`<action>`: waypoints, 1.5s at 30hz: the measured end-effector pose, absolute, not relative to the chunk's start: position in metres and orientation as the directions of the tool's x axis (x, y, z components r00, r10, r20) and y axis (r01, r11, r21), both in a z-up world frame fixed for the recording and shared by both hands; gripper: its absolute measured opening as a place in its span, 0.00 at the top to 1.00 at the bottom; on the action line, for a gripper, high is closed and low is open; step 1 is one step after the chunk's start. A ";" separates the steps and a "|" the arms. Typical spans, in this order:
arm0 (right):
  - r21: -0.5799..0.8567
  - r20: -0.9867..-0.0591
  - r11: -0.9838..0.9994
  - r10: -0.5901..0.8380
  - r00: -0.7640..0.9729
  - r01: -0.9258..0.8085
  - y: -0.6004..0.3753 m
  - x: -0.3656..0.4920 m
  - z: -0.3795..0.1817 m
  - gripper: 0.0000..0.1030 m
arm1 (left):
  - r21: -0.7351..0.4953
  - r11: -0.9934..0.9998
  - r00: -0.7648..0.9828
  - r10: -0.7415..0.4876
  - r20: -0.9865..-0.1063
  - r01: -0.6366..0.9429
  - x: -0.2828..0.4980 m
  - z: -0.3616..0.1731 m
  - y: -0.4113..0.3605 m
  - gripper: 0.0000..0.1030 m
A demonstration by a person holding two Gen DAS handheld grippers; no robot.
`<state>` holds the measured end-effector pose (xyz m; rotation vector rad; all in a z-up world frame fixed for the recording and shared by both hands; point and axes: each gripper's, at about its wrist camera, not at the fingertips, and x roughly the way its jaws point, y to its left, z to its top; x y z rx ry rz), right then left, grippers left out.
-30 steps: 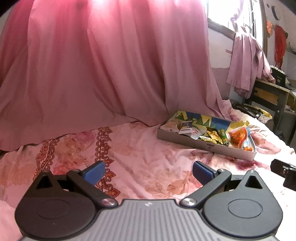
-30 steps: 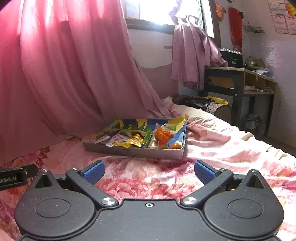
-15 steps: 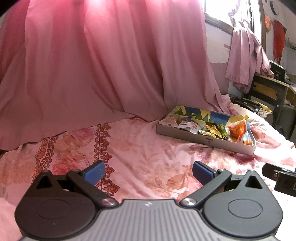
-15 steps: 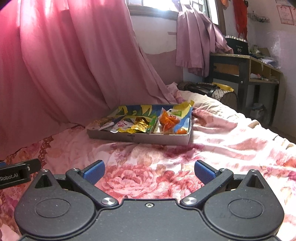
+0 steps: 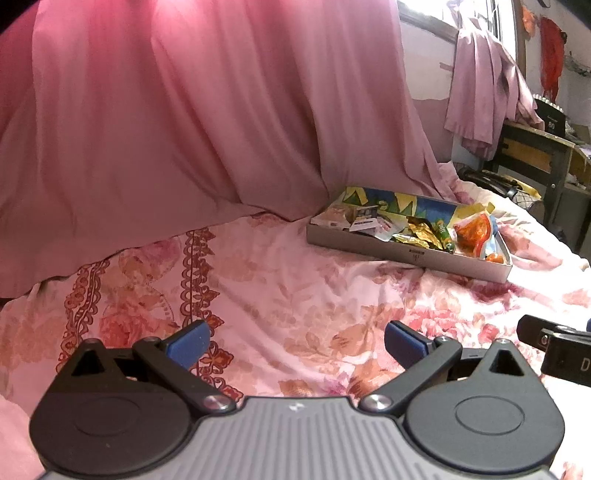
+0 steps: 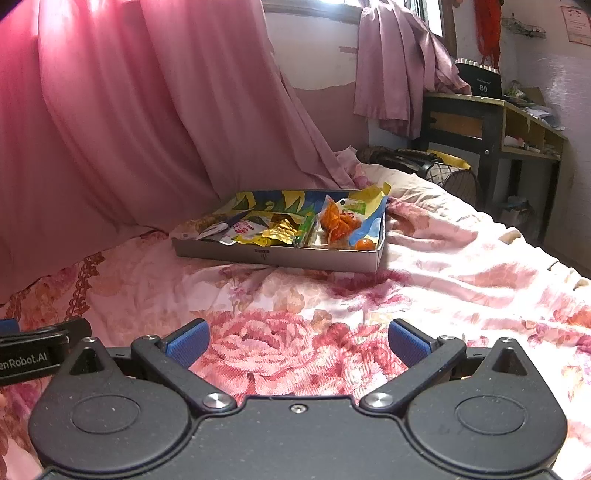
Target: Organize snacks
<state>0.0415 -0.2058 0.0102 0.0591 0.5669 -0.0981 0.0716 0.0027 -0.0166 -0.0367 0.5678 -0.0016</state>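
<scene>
Both grippers, left gripper (image 5: 295, 341) and right gripper (image 6: 297, 338), have been lowered nearer the bedspread (image 6: 461, 266) with fingers spread and empty; snacks (image 6: 280, 227) lie in the box (image 6: 280, 254) toward its far edge, reach pending or withdrawn.

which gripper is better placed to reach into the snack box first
Probably the right gripper: the snack box sits nearly straight ahead of it. From the left gripper, also open and empty, it lies off to the right.

Backlit: window (image 6: 343, 5) at top of frame blown out, curtain (image 5: 166, 122) glowing pink. Foreground dimmer. Fisheye bends edges, corners vignetted. Focus acceptable, slightly soft.
</scene>
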 end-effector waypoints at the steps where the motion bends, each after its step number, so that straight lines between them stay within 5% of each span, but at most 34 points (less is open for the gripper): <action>1: 0.028 -0.540 0.994 -0.077 0.838 0.109 -0.206 0.041 0.010 0.01 | -0.036 0.999 0.842 -0.012 -0.539 -0.009 0.072 -0.017 0.003 0.00; 45: 0.031 -0.555 0.994 -0.068 0.829 0.102 -0.205 0.044 0.006 0.01 | -0.030 1.000 0.840 -0.010 -0.542 -0.007 0.072 -0.016 0.004 0.00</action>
